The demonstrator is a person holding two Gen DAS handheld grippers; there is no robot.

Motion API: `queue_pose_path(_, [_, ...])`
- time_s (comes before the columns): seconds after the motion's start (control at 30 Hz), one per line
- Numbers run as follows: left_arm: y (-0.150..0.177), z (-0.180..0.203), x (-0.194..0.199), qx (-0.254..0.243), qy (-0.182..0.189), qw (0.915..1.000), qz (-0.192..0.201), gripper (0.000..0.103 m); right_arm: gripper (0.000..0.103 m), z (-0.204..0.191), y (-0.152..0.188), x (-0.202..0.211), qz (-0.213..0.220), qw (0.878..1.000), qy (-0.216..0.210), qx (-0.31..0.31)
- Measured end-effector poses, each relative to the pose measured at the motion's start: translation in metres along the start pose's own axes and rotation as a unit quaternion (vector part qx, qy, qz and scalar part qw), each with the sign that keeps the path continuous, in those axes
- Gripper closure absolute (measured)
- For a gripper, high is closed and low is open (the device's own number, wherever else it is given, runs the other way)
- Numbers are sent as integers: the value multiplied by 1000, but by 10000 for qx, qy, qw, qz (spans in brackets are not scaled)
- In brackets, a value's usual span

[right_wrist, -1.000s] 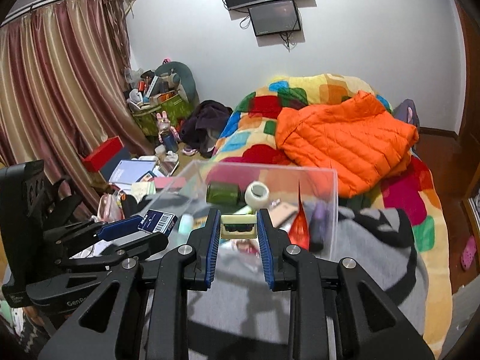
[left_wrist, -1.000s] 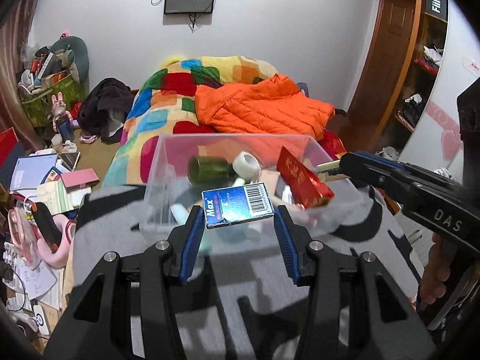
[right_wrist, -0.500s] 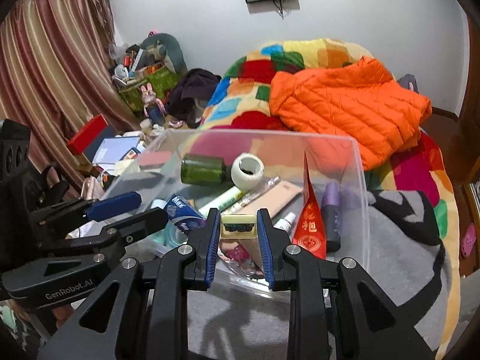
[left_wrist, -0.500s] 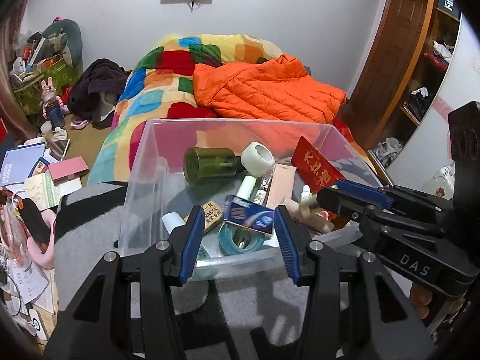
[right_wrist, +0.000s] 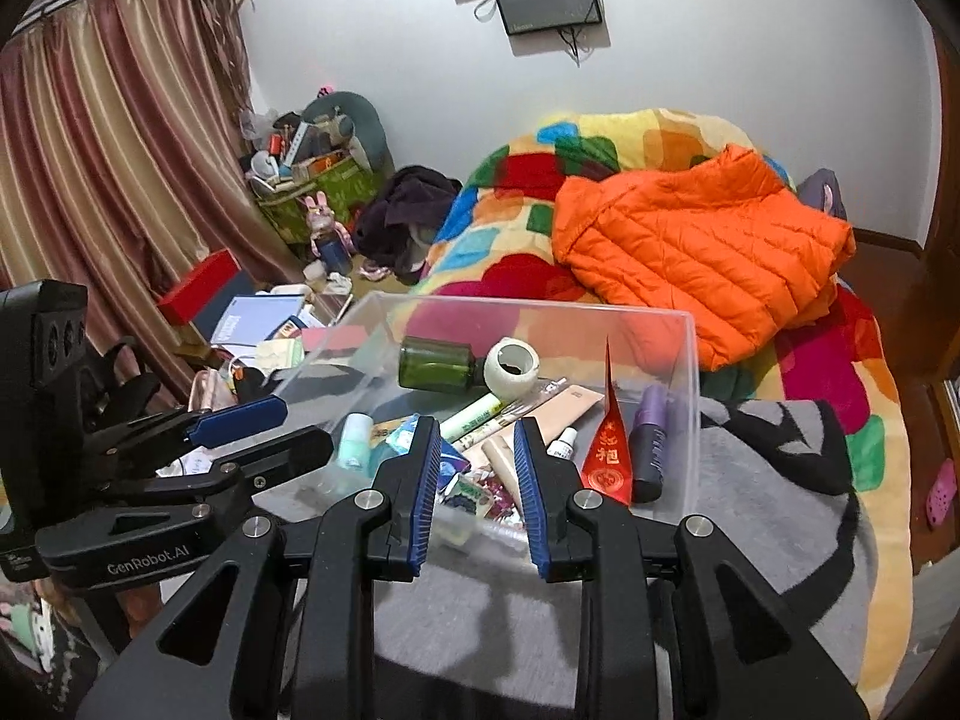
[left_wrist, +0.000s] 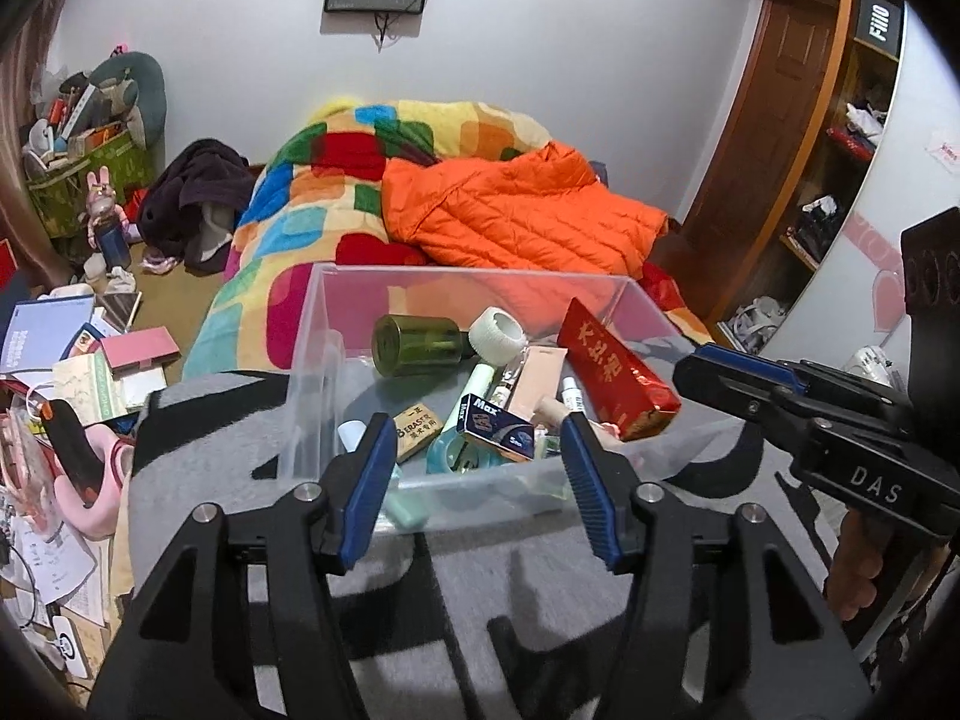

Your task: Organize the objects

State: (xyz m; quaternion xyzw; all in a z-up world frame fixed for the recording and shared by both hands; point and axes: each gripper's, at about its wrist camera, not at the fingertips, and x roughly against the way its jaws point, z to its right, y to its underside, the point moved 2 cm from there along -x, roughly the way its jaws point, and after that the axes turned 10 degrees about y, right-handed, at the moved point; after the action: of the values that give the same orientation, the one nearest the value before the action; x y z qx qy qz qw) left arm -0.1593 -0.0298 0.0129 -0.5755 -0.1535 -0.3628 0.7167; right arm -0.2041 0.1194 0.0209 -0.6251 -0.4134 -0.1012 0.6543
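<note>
The left gripper hovers just short of the near wall of the clear plastic bin, its blue pads spread wide with nothing between them. The right gripper sits beside it over the same near edge, its jaws also apart and empty, though narrower. Both frame the bin's front rim, so the open top is the free way in; the side walls stand tall on left and right.

The bin rests on a grey and black blanket. Inside, nearest the front, lies the blue Max box, tilted on a teal tape roll, with a small eraser just left of it. A small packet lies at the front between the right gripper's fingers in its own view. The red packet leans against the right side, beside a purple bottle. Further back, a green jar lies on its side, touching a white tape roll.

Beyond the bin, an orange jacket lies on a patchwork quilt. Books and papers crowd the floor to the left.
</note>
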Motion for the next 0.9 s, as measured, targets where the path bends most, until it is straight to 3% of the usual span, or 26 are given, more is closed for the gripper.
queue_pose_path(0.07, [2, 4, 9, -45, -24, 9999, 87, 37, 77, -2, 4, 10, 101, 9999, 2, 77])
queue_pose_path(0.13, [5, 9, 19, -93, -48, 9997, 205, 30, 59, -4, 8, 20, 216, 9996, 90, 157])
queue_pose_path(0.2, [9, 13, 28, -146, -78, 9994, 307, 23, 48, -4, 14, 30, 371, 9989, 215, 209])
queue_pose_path(0.27, [14, 17, 37, -208, -160, 9987, 428, 14, 43, -5, 19, 38, 456, 9983, 266, 249])
queue_pose_path(0.43, [26, 27, 53, -334, -291, 9974, 576, 7, 22, -6, 33, 55, 620, 9969, 393, 269])
queue_pose_path(0.9, [62, 43, 53, -376, -350, 9978, 422, 6, 20, 0, 64, 61, 485, 9970, 574, 204])
